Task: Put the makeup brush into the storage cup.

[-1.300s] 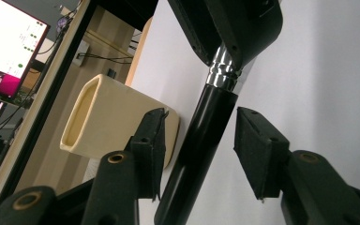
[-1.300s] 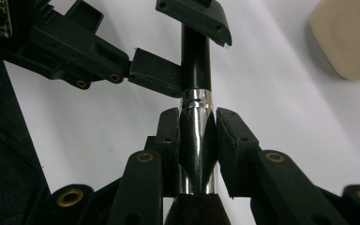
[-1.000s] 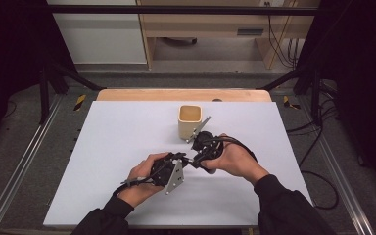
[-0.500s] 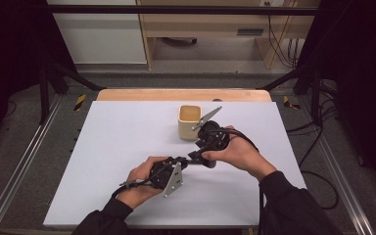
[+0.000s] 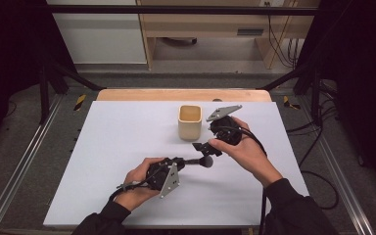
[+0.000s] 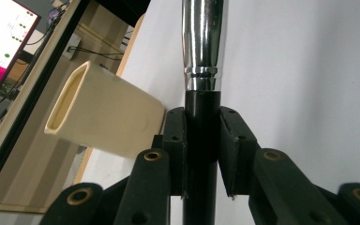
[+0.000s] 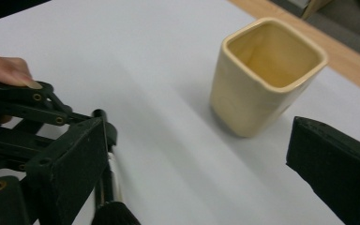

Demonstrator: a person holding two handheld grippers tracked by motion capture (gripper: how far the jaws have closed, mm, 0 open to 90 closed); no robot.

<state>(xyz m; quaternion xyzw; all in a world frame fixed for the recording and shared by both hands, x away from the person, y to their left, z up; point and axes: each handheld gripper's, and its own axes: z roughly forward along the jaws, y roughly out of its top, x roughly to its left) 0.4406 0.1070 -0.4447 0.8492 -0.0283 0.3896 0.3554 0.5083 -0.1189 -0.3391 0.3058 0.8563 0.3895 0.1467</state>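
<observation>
Here the left gripper pinches the black handle of a brush with a chrome ferrule, holding it low over the white table, while the right gripper, jaws spread wide, hovers just beside the brush head, near the cream square cup.

Glossy cream ceramic cup; polished chrome ferrule; matt white table.
</observation>
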